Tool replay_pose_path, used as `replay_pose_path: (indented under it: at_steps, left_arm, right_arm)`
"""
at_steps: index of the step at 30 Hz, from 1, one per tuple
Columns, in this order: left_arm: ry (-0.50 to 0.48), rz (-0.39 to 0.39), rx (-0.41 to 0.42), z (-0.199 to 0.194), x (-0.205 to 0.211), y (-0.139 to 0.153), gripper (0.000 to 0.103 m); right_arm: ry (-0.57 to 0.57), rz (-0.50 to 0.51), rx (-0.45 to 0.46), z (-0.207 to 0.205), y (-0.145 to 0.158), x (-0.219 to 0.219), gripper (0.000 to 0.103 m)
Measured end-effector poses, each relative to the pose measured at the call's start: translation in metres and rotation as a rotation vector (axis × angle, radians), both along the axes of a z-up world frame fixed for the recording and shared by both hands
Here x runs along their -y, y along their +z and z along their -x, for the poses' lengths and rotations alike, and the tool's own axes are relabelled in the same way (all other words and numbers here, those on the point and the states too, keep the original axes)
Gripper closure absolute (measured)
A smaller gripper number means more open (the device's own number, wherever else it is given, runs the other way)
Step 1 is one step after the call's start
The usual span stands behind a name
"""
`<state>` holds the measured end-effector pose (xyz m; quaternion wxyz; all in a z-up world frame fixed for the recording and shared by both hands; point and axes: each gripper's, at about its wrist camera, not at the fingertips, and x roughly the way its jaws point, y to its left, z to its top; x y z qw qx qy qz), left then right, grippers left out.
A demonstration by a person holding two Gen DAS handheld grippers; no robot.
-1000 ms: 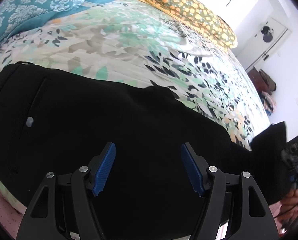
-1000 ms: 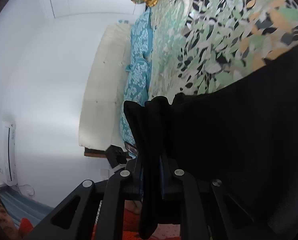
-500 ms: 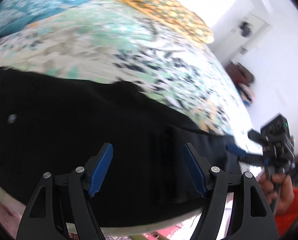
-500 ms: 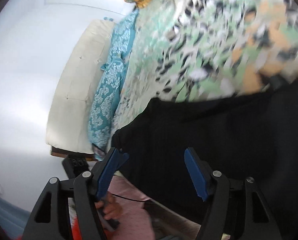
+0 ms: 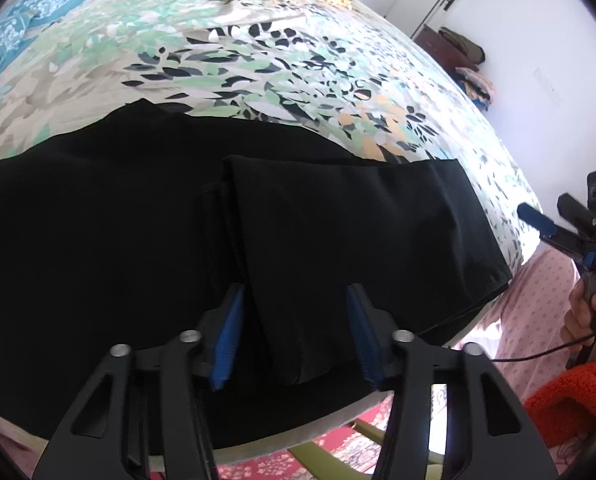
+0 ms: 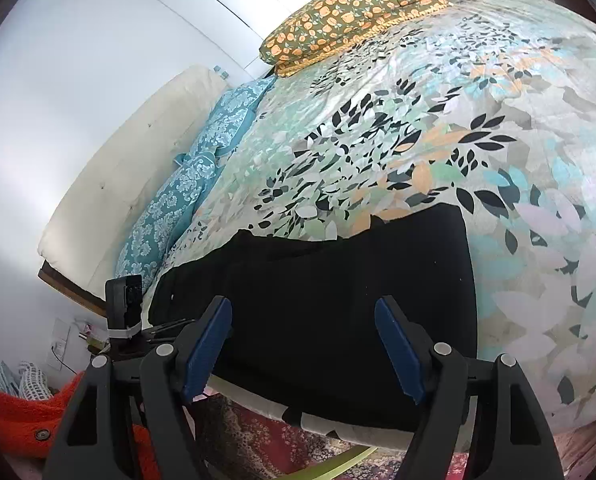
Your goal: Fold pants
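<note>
Two cameras look at the black pants [image 5: 118, 248] on the flowery bedspread [image 5: 258, 60], right at the near edge of the bed. Only the left view shows the folded leg end [image 5: 349, 232] lying on top. The left gripper [image 5: 296, 334] is closing, with that fold between its blue pads but not pinched. Only the right view shows the headboard [image 6: 110, 192] and blue pillows [image 6: 190, 192]. The right gripper [image 6: 301, 350] is open above the pants, holding nothing. Lots of bare bedspread lies beyond the pants
</note>
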<state>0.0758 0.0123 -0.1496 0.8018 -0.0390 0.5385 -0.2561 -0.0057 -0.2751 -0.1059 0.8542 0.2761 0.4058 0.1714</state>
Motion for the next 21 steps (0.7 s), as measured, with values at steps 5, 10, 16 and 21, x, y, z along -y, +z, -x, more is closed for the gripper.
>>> replay_pose_path:
  at_steps: [5,10,16,21]
  left_arm:
    - [0.042,-0.011,-0.013,0.001,-0.006,0.003,0.094]
    - [0.093,-0.002,-0.007,0.003,-0.033,0.013,0.094]
    - [0.08,-0.052,-0.056,-0.001,-0.023,-0.006,0.085]
    - [0.176,-0.078,0.036,0.004,-0.043,0.019,0.044]
  right_arm:
    - [-0.045,0.055,0.037,-0.003,0.007,0.005,0.029]
    - [-0.037,0.169,0.038,-0.002,0.008,0.004,0.027]
    - [0.119,0.271,-0.289,-0.029,-0.065,-0.032,0.026]
    - [0.127,0.314,-0.273,-0.03,-0.068,-0.035,0.025]
